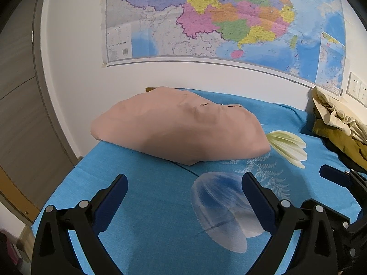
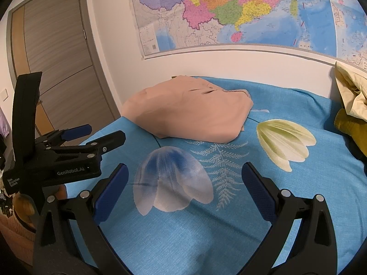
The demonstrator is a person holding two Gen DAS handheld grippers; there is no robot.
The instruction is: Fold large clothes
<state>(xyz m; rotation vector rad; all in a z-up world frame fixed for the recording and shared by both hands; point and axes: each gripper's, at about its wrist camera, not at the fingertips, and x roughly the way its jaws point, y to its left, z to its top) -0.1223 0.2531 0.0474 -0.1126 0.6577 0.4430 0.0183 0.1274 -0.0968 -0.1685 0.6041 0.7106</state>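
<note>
Against the far edge of the bed (image 1: 142, 192), close under the wall map (image 1: 229, 18), lies the folded pink garment (image 1: 179, 128), and I take it as my landmark. Its long axis runs slantwise: one end reaches the bed's left edge toward the door (image 2: 57, 45), the other points right toward the pale green flower print (image 2: 284, 142) on the blue cover. Its top is fairly smooth with a few creases near the wall side, and its left end seems to sit right at the bed edge, perhaps slightly over it; I cannot tell for sure.

On the near side of the garment the cover is bare, a broad stretch of blue with a white-and-blue flower print (image 2: 172, 181) and a fern print. My left gripper (image 1: 184, 191) hangs over that stretch with its fingers spread wide and nothing between them. My right gripper (image 2: 184, 183) hangs likewise, fingers wide apart and holding nothing, well short of the garment. From the right wrist view, the left gripper sits to the left, near the bed's left edge.

To the right of the garment, well apart from it, a heap of cream and mustard clothes (image 1: 339, 123) is bunched against the wall, so room on that side ends there.
</note>
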